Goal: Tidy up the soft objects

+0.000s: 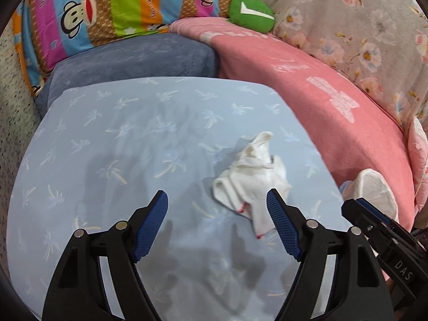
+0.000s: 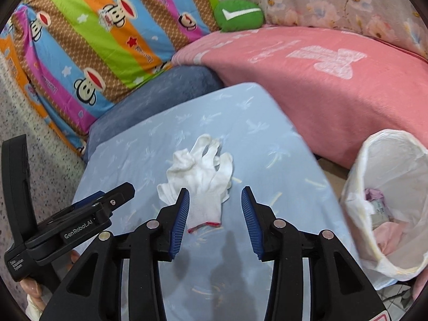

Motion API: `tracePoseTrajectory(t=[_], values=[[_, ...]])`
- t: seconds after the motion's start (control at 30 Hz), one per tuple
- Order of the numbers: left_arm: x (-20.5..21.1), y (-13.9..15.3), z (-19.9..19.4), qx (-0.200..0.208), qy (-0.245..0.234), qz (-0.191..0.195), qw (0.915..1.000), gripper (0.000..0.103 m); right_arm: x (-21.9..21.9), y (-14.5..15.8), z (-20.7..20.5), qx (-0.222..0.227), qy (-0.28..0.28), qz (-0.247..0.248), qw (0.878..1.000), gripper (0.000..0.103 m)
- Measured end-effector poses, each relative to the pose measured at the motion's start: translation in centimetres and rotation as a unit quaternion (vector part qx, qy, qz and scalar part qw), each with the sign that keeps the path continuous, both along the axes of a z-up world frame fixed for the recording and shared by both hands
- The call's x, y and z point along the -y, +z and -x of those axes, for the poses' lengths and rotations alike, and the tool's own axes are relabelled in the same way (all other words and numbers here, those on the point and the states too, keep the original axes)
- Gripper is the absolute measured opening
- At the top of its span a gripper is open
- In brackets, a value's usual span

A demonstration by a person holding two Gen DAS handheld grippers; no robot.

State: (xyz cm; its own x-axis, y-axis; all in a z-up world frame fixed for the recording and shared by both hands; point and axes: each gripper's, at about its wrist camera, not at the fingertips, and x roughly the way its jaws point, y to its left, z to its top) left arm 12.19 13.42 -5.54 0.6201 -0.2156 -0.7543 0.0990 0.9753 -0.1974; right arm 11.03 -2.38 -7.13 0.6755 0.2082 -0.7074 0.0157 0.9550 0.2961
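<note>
Holding crumpled scraps: white-lined bin (image 2: 358,176)

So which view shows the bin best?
The right wrist view: the bin stands beside the light blue cushion, its white liner open, with pink and purple scraps visible inside. The left wrist view shows only part of its rim, behind the right gripper.

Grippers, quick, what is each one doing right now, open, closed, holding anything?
Left gripper: open, holding nothing.
Right gripper: open, empty, above the crumpled white cotton gloves.
</note>
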Motion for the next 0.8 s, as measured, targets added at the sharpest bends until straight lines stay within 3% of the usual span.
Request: tracePoseTrajectory(t=[0.53,0.8], values=[[-2.1,-4.1,-2.3,-0.043,0.008,0.003,0.9991,0.073,-2.5,-6.4,-5.0,-0.067,0.014,0.001,0.998,0.041],[-0.6,-5.2,-3.5,-0.049,-0.013,0.007,0.9987,0.072,-2.7,-7.8,-5.6,-0.083,0.019,-0.011,0.996,0.018]])
